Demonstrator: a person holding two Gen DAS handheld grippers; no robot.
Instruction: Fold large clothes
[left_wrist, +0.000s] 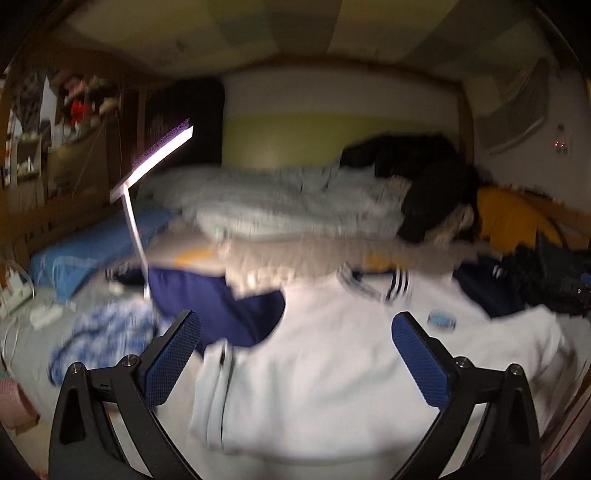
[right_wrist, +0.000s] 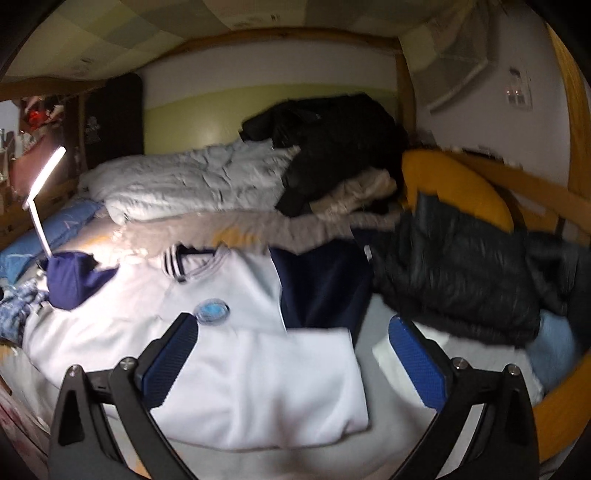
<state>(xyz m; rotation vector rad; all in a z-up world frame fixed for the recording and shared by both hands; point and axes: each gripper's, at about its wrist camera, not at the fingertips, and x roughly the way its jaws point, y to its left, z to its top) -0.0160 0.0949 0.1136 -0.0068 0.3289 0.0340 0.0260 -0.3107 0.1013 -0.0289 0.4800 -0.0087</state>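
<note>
White jacket (left_wrist: 332, 369) lies folded on bed (left_wrist: 26, 343) near its front edge, below and between both grippers. Left gripper (left_wrist: 295, 332) and right gripper (right_wrist: 295, 332): jaws spread wide, nothing pinched, hovering w/o contact.

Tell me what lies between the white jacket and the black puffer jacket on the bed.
In the right wrist view, a navy garment lies between the white jacket and the black puffer jacket.
</note>
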